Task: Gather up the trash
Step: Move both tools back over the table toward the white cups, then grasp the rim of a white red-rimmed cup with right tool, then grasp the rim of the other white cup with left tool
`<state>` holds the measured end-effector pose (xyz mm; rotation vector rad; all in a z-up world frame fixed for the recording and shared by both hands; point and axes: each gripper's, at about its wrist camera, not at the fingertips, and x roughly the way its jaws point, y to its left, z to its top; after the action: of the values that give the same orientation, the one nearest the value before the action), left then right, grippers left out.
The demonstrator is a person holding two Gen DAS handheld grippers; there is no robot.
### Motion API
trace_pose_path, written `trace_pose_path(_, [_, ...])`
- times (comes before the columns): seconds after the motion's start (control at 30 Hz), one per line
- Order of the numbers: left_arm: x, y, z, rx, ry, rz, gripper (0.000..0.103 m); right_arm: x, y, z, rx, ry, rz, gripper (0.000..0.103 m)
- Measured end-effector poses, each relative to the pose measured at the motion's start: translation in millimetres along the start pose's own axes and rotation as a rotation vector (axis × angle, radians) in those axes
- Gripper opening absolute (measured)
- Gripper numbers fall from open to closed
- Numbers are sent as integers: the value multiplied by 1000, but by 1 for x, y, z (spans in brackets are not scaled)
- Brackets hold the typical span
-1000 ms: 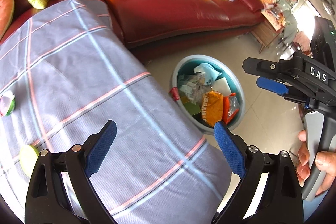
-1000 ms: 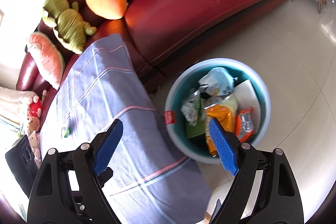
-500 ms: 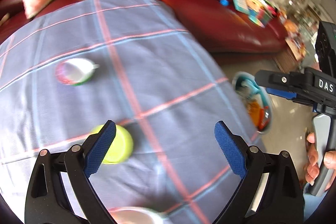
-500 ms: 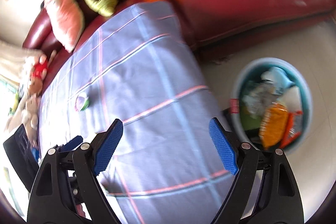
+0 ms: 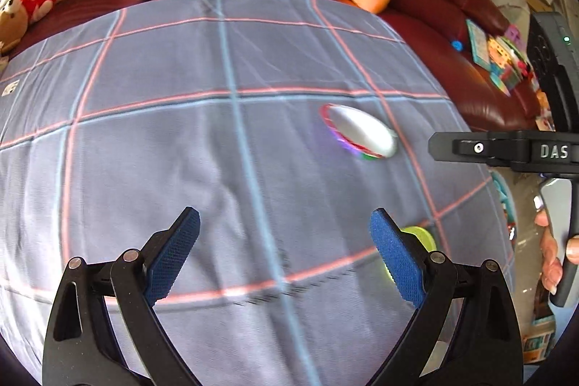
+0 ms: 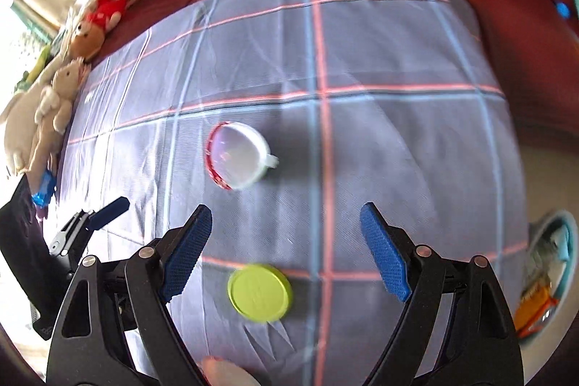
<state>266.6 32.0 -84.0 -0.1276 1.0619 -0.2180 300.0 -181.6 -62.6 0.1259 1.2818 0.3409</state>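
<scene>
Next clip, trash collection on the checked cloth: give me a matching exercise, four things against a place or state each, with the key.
Things:
1. green lid
2. white cup
3. trash bin
4. right gripper

Place or state:
A. on its side on the cloth
B. open, nothing held
C. off the cloth's right edge, already holding wrappers
D. flat on the cloth, nearest the right gripper

Pairs: 1-D, 2-A, 3-C, 4-B
</scene>
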Motion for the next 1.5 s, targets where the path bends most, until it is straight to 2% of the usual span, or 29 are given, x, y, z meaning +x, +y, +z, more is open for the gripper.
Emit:
trace_pose_path(0.17, [6,32,8,-43,-1,28,95,38,22,25,-58,41,-4,80])
trace_pose_path(0.37, [13,40,7,-58,14,35,95,62,30,33,-83,58,-37,79])
trace_pose_path(0.43, [14,39,5,-60,19,32,95,65,30,31,-95,49,-53,50])
trace_pose_path(0.47, [15,37,5,-60,20,30,95,63,29,29,-103,42,-79,32])
trace_pose_path(0.5, [16,34,4,-58,21,26,95,61,27,28,-97,39,-73,10])
trace_pose_path(0.57, [13,26,1,-49,21,17,95,54,20,24,-51,53,-32,9])
trace_pose_path(0.77, [3,5,-10,-16,0,15,95,27,11,5,-37,24,-33,9])
trace_pose_path(0.9, [-1,-3,-13,-37,9,-3,95,2,6,-8,-35,-16,-28,9])
trace_pose_path(1.03, [-8,-25,-21,2,14,-16,95,-24,-2,-25,-13,-66,-23,9])
trace_pose_path(1.37, [-25,-73,-66,60,63,-61,95,-66,-27,-96,73,-108,7,9])
trace_pose_path(1.5, [-31,-87,-89,84,82,-45,95,-79,-35,-122,94,-128,8,9])
